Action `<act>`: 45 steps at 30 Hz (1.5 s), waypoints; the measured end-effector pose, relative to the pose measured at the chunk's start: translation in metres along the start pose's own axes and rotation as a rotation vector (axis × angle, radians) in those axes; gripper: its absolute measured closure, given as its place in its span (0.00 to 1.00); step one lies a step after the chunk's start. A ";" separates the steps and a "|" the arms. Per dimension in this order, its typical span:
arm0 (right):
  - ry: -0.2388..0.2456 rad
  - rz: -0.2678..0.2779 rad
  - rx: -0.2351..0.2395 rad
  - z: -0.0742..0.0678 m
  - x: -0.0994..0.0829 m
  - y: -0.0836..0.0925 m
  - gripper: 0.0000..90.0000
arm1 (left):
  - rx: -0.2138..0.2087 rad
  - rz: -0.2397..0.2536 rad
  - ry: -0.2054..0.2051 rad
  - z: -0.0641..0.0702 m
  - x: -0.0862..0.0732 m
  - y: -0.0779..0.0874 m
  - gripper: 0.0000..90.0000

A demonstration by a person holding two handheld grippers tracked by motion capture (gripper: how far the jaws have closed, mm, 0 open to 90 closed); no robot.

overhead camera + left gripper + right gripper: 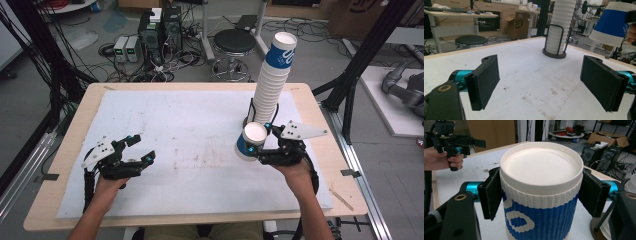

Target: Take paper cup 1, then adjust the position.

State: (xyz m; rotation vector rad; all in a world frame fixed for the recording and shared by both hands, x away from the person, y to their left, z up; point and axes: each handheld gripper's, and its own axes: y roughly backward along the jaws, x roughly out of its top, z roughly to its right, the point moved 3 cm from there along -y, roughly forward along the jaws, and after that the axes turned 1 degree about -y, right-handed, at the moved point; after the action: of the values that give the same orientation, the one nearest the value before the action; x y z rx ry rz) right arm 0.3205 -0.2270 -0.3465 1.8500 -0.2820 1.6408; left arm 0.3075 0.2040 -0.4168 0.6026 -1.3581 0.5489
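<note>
Cables, computer cases and a round stool (234, 42) crowd the floor beyond the worktop (65, 150), whose top is covered by a stained white mat (190, 145).

In the high view the right claw (254, 145) is closed on a blue-and-white paper cup (249, 141), held clear of the mat and tipped so that its white end faces up toward the camera. The right claw's own camera shows the two black pads pressed flat against opposite sides of the cup (541, 195), just below its white rim, with the ribbed blue wall running down between them. Just beyond this claw, and slightly to its right, stands a tall stack of cups (272, 80) in a black wire holder (250, 117) on a round base; the stack leans a little to the right and its topmost cup shows a blue band.

The left claw (134, 149) sits well to the left of the other, low over the mat, with its jaws spread wide and nothing between them. From its own camera the pads (484, 81) stand far apart over bare, marked mat, the holder (554, 40) lies ahead of it, and the held cup (611, 25) hangs up and to its right.
</note>
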 end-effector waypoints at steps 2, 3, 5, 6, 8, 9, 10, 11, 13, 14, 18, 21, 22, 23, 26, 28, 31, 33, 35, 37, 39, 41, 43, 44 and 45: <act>-0.008 -0.006 0.004 0.000 -0.002 -0.001 0.31 | -0.004 -0.002 -0.007 0.001 0.000 0.000 0.17; -0.009 -0.008 0.007 -0.001 -0.002 -0.002 0.31 | -0.004 -0.001 -0.008 0.001 0.000 0.001 0.17; -0.006 -0.006 0.013 -0.002 -0.001 -0.004 0.31 | -0.006 -0.003 -0.006 0.001 0.000 0.000 0.17; -0.001 -0.004 0.014 -0.002 0.000 -0.004 0.31 | -0.007 -0.004 -0.009 0.001 0.000 0.000 0.17; 0.004 -0.001 0.015 -0.002 0.001 -0.005 0.31 | -0.012 -0.006 -0.010 0.001 0.000 0.000 0.17; 0.000 -0.005 0.018 -0.003 0.001 -0.006 0.31 | -0.015 -0.006 -0.010 0.001 0.000 -0.001 0.17; 0.001 -0.003 0.019 -0.004 0.001 -0.006 0.31 | -0.017 -0.005 -0.008 0.002 0.000 -0.001 0.17; 0.001 -0.002 0.021 -0.004 0.001 -0.007 0.31 | -0.022 -0.006 -0.011 0.003 0.000 -0.001 0.17; 0.000 -0.005 0.023 -0.006 0.000 -0.008 0.31 | -0.030 -0.005 -0.014 0.004 0.001 -0.002 0.17; 0.002 -0.006 0.027 -0.007 0.000 -0.009 0.31 | -0.032 -0.003 -0.013 0.005 0.001 -0.002 0.17; -0.003 -0.010 0.043 -0.010 -0.001 -0.014 0.31 | -0.053 -0.005 -0.018 0.008 0.002 -0.004 0.17; -0.008 -0.014 0.062 -0.014 -0.002 -0.019 0.31 | -0.093 -0.002 -0.011 0.012 0.003 -0.007 0.17; -0.003 -0.014 0.067 -0.015 -0.002 -0.022 0.31 | -0.108 -0.003 -0.010 0.014 0.005 -0.008 0.17; 0.001 -0.021 0.078 -0.018 -0.002 -0.026 0.31 | -0.119 -0.005 -0.012 0.016 0.005 -0.009 0.17; 0.003 -0.027 0.099 -0.021 -0.003 -0.031 0.31 | -0.160 -0.004 -0.027 0.025 0.009 -0.016 0.17; 0.009 -0.032 0.110 -0.024 -0.003 -0.036 0.31 | -0.182 -0.002 -0.038 0.031 0.011 -0.021 0.17; 0.008 -0.039 0.138 -0.029 -0.004 -0.043 0.31 | -0.214 0.000 -0.048 0.039 0.014 -0.028 0.17; 0.015 -0.044 0.154 -0.032 -0.004 -0.050 0.31 | -0.237 -0.001 -0.051 0.044 0.015 -0.033 0.17; 0.012 -0.048 0.159 -0.033 -0.004 -0.051 0.31 | -0.253 -0.006 -0.057 0.047 0.015 -0.037 0.17; 0.009 -0.044 0.176 -0.035 -0.003 -0.054 0.31 | -0.277 -0.013 -0.067 0.052 0.016 -0.042 0.17; 0.013 -0.040 0.183 -0.036 -0.002 -0.056 0.31 | -0.297 -0.015 -0.076 0.055 0.017 -0.045 0.17; 0.003 -0.037 0.199 -0.037 -0.002 -0.058 0.31 | -0.319 -0.020 -0.082 0.058 0.017 -0.048 0.17; 0.001 -0.036 0.204 -0.038 -0.002 -0.059 0.31 | -0.339 -0.029 -0.092 0.061 0.016 -0.052 0.17; 0.001 -0.037 0.205 -0.039 -0.001 -0.059 0.31 | -0.350 -0.039 -0.102 0.063 0.015 -0.054 0.17; -0.002 -0.037 0.212 -0.040 -0.001 -0.059 0.31 | -0.357 -0.048 -0.110 0.065 0.015 -0.057 0.17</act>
State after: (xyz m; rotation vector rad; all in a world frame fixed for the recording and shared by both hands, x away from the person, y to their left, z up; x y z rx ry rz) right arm 0.3209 -0.1582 -0.3659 1.9993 -0.0757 1.6982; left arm 0.3011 0.1185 -0.3998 0.3755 -1.4978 0.2270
